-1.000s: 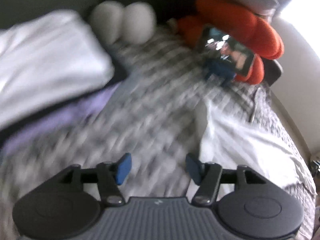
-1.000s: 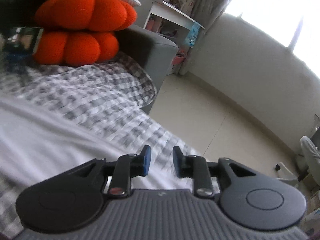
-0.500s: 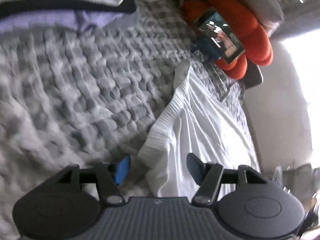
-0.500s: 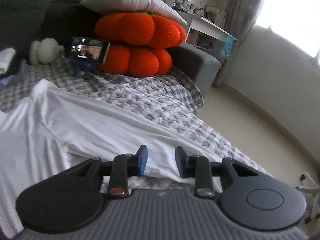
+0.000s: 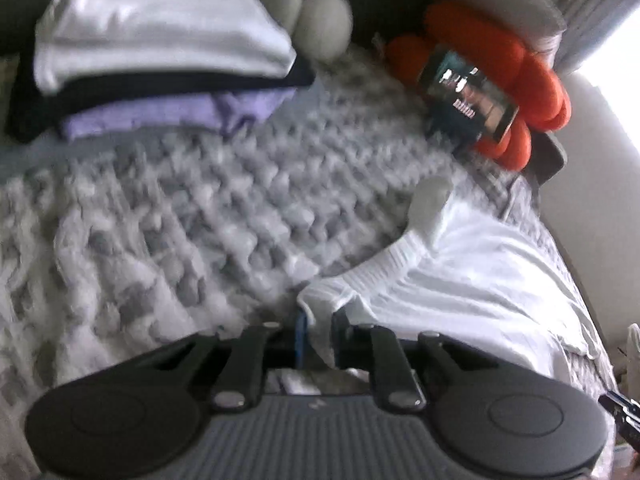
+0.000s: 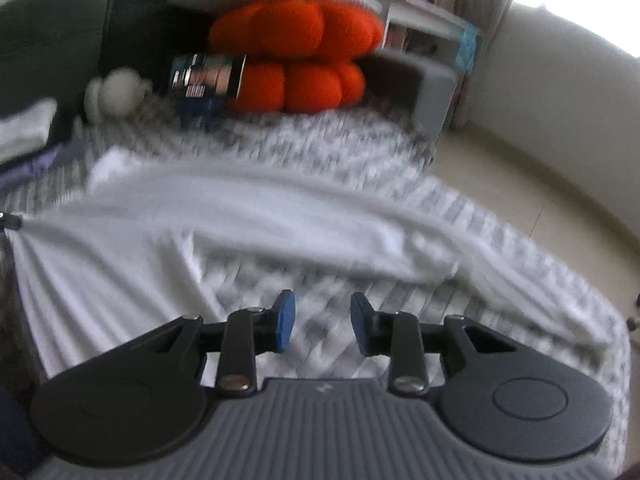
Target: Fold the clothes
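Left gripper [image 5: 319, 334]: jaws closing, ribbed hem corner of the white garment [image 5: 472, 276] pinched between the pads.
Right gripper [image 6: 322, 326]: jaws partly apart, nothing between them, hovering over checked bedding [image 6: 320, 320].
White garment: spread flat on the grey checked bedding.
Folded pile [image 5: 160, 60]: white, dark and lilac layers, far left.
Phone [image 5: 468, 96]: propped against the orange cushion [image 5: 532, 72].

Orange cushions [image 5: 500, 56] far ahead, a lit phone [image 5: 468, 96] propped against them; checked blanket [image 5: 192, 216] beneath; round plush toy [image 5: 316, 20] beyond.
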{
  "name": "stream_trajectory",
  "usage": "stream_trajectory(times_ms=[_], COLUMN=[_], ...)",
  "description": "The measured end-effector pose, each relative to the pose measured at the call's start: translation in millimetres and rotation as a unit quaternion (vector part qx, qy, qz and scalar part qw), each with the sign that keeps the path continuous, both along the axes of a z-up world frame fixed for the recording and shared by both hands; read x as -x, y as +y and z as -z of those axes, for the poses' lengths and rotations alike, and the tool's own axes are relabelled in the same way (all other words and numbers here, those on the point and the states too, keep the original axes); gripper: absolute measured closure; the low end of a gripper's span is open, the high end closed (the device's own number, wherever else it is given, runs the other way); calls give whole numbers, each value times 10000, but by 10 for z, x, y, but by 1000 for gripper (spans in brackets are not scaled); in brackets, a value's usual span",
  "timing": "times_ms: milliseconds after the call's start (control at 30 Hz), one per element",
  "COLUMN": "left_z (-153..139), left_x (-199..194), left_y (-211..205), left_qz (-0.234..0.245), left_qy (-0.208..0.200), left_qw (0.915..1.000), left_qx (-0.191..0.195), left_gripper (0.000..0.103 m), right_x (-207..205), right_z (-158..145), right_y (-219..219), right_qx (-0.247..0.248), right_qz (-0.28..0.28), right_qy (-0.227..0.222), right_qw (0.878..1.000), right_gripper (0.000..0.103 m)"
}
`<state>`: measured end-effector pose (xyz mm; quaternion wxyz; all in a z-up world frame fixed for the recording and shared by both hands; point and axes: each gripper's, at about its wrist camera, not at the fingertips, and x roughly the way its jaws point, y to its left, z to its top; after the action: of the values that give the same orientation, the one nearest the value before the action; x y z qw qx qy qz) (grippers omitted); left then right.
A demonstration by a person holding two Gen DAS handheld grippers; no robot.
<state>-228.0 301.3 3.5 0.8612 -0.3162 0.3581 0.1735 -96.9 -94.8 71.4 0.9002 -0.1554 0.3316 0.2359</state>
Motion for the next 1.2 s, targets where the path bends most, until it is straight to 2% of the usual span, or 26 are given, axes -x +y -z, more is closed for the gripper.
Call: stream_trajectory(times_ms=[33, 133, 233, 367, 400, 433, 533, 600, 733, 867, 967, 1100, 1200], left_z=[-15, -43, -72, -55, -39, -45, -116, -196, -377, -506, -552, -481, -435], left_x=[-4, 26, 97, 92, 82, 76, 66, 72, 70, -206, -559, -1095, -1414], left_y=[-23, 18, 49, -40, -62, -78, -46, 26, 214, 221, 62, -108, -160], left_qz=[45, 96, 145, 441, 580, 675, 780, 686, 398, 475, 837, 1141, 1249], left_qy=[-11, -22, -125, -38, 4, 4, 47, 32, -176, -327, -421, -373, -375], left_qw=[9999, 9999, 9998, 9986, 9977, 9966, 9954, 9962, 9981, 9974, 9941, 9912, 9906], left_qx=[-124, -102, -99, -297, -351, -463, -555, -541, -441, -430, -547, -564, -405], left_gripper=[89, 88, 88, 86, 82, 82, 66, 56, 49, 47, 39, 39, 39], right_x=[53, 207, 341, 529, 569, 603, 705, 774, 811, 726, 605, 457, 406], right_z=[31, 31, 22, 63, 86, 120, 231, 232, 217, 139, 76, 13, 5], right_y=[5, -122, -464, -958, -1053, -1137, -1287, -1382, -1462, -1442, -1364, -1211, -1119], right_qx=[48, 14, -110, -185, -132, -56, 299, 151, 43, -140, -298, -432, -502], right_qz=[-53, -54, 415, 1069, 1191, 1297, 1515, 1580, 1710, 1662, 1580, 1411, 1288], right_qy=[17, 30, 107, 313, 364, 421, 487, 489, 459, 350, 256, 160, 149], right_qw=[10000, 10000, 9990, 9936, 9921, 9906, 9868, 9861, 9842, 9854, 9867, 9889, 9903], right_gripper=[69, 69, 68, 67, 67, 67, 67, 66, 66, 66, 66, 65, 65])
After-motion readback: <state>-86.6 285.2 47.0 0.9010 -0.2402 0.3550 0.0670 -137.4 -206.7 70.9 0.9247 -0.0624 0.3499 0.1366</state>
